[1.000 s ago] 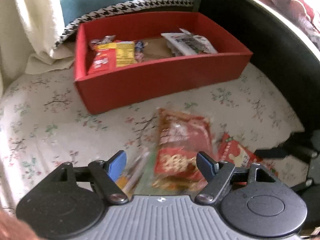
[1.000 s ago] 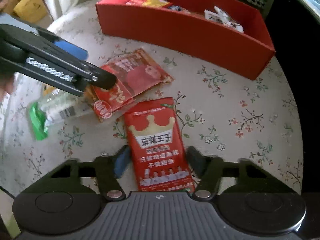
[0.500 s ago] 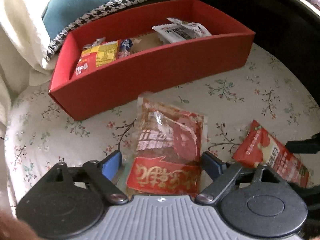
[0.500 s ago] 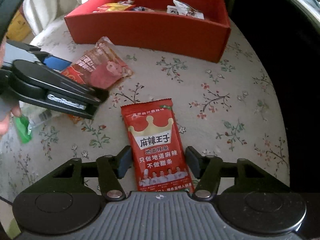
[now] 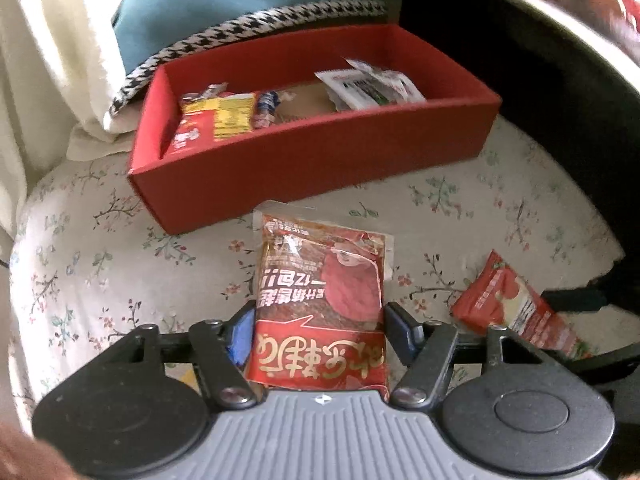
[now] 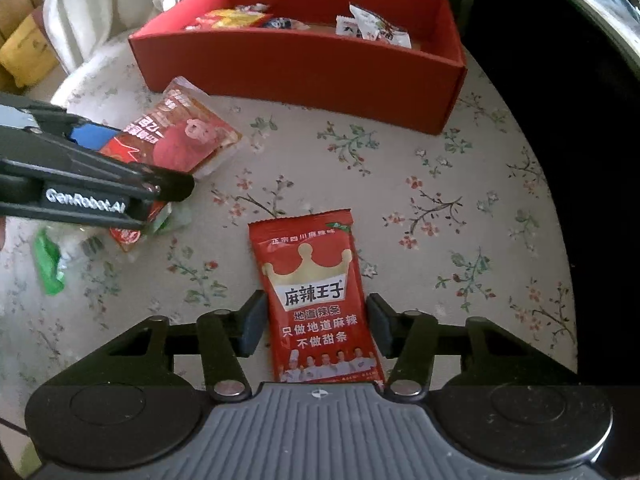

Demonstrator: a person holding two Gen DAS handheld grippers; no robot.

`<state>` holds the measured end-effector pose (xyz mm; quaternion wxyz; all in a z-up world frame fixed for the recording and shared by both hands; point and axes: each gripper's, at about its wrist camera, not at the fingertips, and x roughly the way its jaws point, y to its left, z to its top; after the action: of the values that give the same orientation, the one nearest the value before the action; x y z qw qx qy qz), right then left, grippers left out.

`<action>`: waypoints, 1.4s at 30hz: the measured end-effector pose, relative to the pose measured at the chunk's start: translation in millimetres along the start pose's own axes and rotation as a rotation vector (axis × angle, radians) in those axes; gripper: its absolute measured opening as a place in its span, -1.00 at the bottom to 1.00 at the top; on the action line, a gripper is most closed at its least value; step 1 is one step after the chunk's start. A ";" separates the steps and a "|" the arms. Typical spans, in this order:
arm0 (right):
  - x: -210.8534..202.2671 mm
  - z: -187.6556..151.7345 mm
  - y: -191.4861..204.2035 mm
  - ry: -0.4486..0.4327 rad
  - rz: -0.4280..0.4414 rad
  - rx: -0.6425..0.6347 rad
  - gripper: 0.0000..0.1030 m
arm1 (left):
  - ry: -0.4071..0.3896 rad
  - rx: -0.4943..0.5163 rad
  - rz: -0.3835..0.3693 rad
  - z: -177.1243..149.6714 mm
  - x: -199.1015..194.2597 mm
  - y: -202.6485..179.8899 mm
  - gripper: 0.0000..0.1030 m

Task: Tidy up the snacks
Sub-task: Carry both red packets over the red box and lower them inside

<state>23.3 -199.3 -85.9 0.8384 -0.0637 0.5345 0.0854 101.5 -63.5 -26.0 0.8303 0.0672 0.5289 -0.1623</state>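
Both our grippers have just been closing, each with a packet between its fingers, and the left one has slid up over its pouch since a second ago.

Our left gripper (image 5: 318, 330) stands half open around the red pouch (image 5: 320, 300); its blue pad (image 5: 242, 334) and dark pad (image 5: 396, 330) lie right at the pouch's two edges, and we cannot tell whether they press on it. The pouch lies flat on the floral cloth (image 5: 100, 264), its far end just short of the red box (image 5: 320, 152). In the right wrist view the same gripper (image 6: 120, 160) comes in from the left, with the pouch (image 6: 180, 136) sticking out beyond its tip.

Our right gripper (image 6: 316, 326) is fairly narrow around the crown packet (image 6: 316, 304), with a thin gap showing on each side, so the pads do not touch it. The packet lies flat on the cloth, lengthwise along the fingers, well apart from the box (image 6: 304, 68). In the left wrist view it shows at the right (image 5: 516, 308).

Inside the box lie a red-and-yellow packet (image 5: 218, 118) at the left end and white sachets (image 5: 368, 86) at the right. A green wrapper (image 6: 48, 260) lies on the cloth beneath the left gripper.
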 end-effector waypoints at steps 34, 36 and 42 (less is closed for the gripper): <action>-40.5 63.7 -4.5 -0.255 0.029 0.159 0.17 | -0.178 -0.115 -0.080 21.4 -38.3 33.4 0.15; -41.3 65.9 -5.3 -0.264 0.030 0.160 0.17 | -0.189 -0.119 -0.078 22.8 -39.9 33.4 0.15; -44.1 73.6 -5.5 -0.299 0.020 0.150 0.17 | -0.219 -0.115 -0.057 29.4 -42.6 32.8 0.15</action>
<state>71.4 -193.4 -14.8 0.9102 0.0179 0.4091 0.0622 121.3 -32.6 23.1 0.8805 -0.0140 0.4454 -0.1617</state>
